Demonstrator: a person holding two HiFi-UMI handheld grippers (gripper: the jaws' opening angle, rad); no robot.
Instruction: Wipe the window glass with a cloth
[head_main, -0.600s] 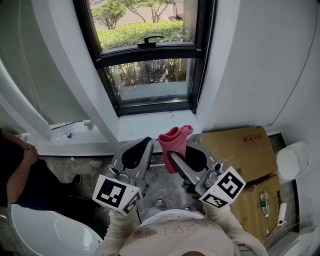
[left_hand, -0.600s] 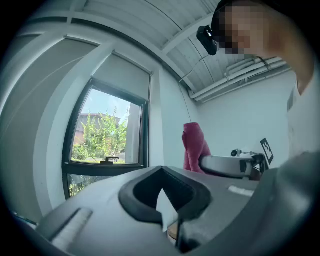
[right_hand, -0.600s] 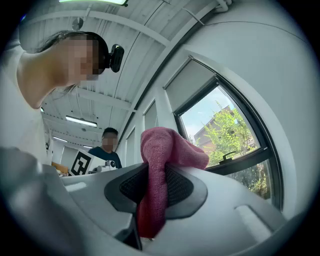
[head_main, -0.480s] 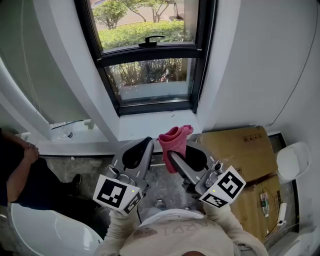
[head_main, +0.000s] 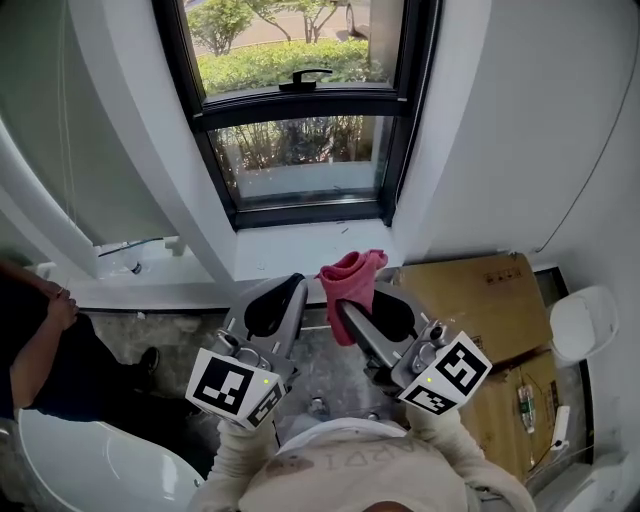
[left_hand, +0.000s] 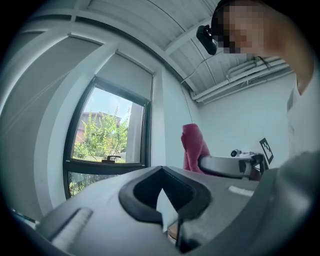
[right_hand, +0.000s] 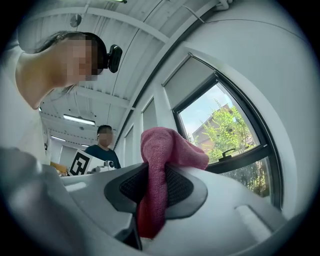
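The window (head_main: 300, 155) has a black frame, a lower pane and an upper pane with a black handle (head_main: 305, 78); greenery shows behind it. The same window (left_hand: 105, 140) appears in the left gripper view, and as window (right_hand: 225, 130) in the right gripper view. A pink cloth (head_main: 350, 275) sticks up from my right gripper (head_main: 365, 315), which is shut on it below the sill. The cloth (right_hand: 162, 150) hangs between the jaws of the right gripper (right_hand: 152, 192). My left gripper (head_main: 275, 305) is beside it, shut and empty (left_hand: 162, 202). The cloth (left_hand: 194, 147) is to its right.
A white sill (head_main: 300, 250) runs under the window between deep white reveals. Cardboard boxes (head_main: 480, 300) lie on the floor at the right, beside a white round object (head_main: 580, 325). A person in dark clothes (head_main: 40, 360) stands at the left, above a white basin (head_main: 90, 470).
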